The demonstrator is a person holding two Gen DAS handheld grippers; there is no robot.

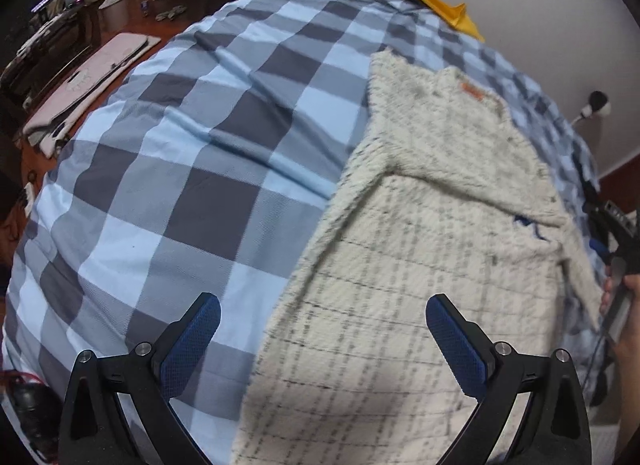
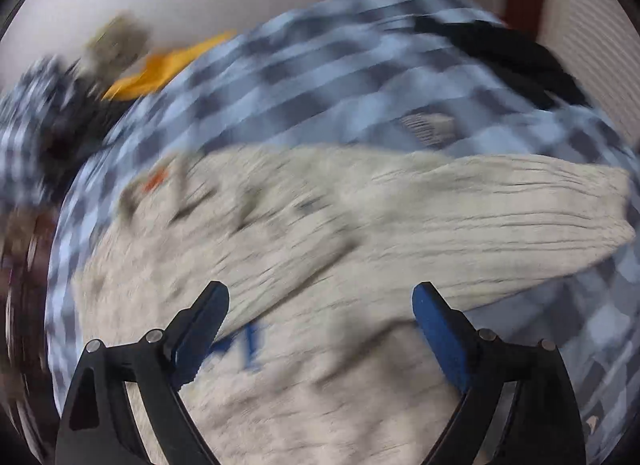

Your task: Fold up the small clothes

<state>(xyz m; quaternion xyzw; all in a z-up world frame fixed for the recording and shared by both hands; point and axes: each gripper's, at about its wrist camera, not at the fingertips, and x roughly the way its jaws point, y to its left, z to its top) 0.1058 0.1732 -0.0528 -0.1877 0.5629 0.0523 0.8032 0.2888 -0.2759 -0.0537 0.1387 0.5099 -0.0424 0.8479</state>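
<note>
left gripper (image 1: 323, 315): jaws wide apart, nothing between pads, above garment's lower edge | cream fleece garment (image 1: 420, 257): flat on blue-grey checked bedcover (image 1: 180, 153), one sleeve folded across body, orange neck label (image 1: 471, 91) | hand (image 1: 624, 317) at right edge gripping a tool handle | yellow item (image 1: 440, 5) at bed's far end

My left wrist view looks steeply down, close over the checked bedspread (image 1: 180, 153); my right, blurred, does likewise; both share the cream sweater (image 1: 420, 265).
</note>
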